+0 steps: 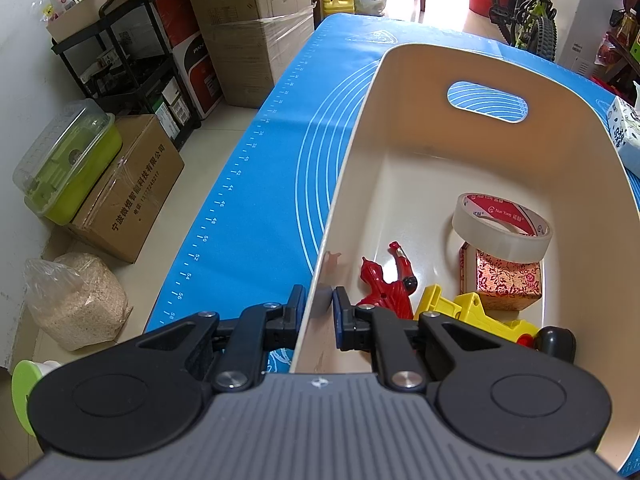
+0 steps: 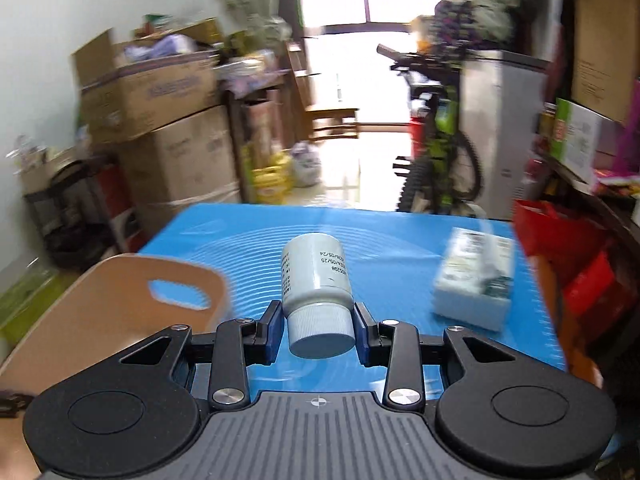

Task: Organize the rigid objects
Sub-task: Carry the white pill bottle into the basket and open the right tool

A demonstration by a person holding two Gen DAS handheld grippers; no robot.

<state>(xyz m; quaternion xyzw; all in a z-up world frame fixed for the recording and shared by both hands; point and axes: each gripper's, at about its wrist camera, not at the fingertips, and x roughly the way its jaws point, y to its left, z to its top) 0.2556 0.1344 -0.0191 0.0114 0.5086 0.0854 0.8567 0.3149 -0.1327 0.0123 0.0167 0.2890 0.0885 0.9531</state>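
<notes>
Transport is the step in hand, judging by the blurred room in the right wrist view and the load between the right fingers. Largest first: the blue mat (image 2: 400,248) spreads ahead of both grippers. On it stands the cream bin (image 1: 460,80), whose near wall is pinched by the left gripper (image 1: 316,312), jaws nearly closed, one finger outside the wall and one inside. Beyond the inner finger lie a roll of tape (image 1: 502,226), a patterned red box (image 1: 508,284), a yellow toy (image 1: 476,312) and a red figure (image 1: 386,284).

The right gripper (image 2: 318,326) is partly closed on a white bottle (image 2: 316,276), pads squeezing just above the ribbed cap, cap toward the camera, body pointing away. The bin sits to the left of these fingers, a tissue pack (image 2: 474,280) ahead and to their right.

Next, I judge, the bottle must be carried leftward over the bin's rim, lowered into free floor space, and only then released.
</notes>
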